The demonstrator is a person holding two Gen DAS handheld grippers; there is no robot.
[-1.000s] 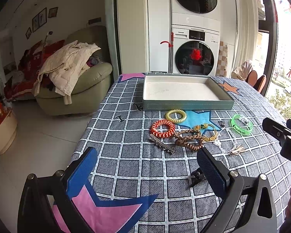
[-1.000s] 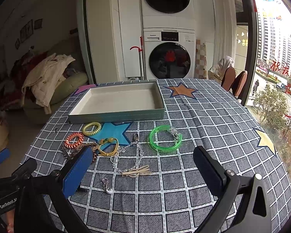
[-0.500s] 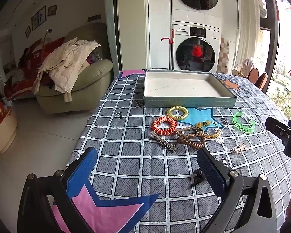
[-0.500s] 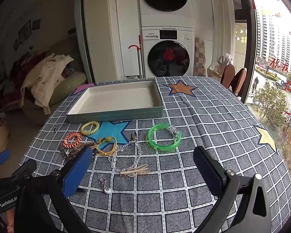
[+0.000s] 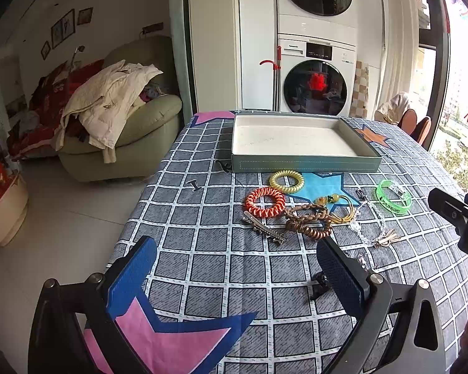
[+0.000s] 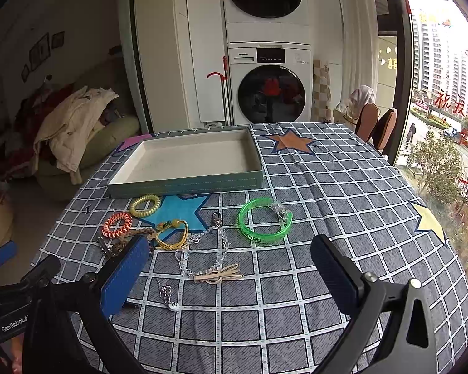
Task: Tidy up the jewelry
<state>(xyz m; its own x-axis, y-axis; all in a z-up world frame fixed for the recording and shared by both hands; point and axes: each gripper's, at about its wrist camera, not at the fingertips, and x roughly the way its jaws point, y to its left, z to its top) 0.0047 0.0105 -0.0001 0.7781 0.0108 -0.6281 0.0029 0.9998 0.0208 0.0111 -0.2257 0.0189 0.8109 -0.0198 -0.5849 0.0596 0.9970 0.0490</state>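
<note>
The tabletop [image 6: 343,187] wears a grey checked cloth with coloured stars. An empty teal tray [image 6: 187,184] sits toward the far edge. Nearer the middle lie a yellow coil tie [image 6: 145,205], an orange coil tie [image 6: 117,225], a green bangle [image 6: 265,225], a clear bead chain [image 6: 202,251], a brown braided band [image 5: 309,222] and a metal hair clip [image 5: 263,232].

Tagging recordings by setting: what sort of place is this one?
Most likely a lived-in apartment: a stacked washer and dryer against the wall, a green armchair piled with clothes, and a table with a checked cloth. High-rise blocks show through the window.
</note>
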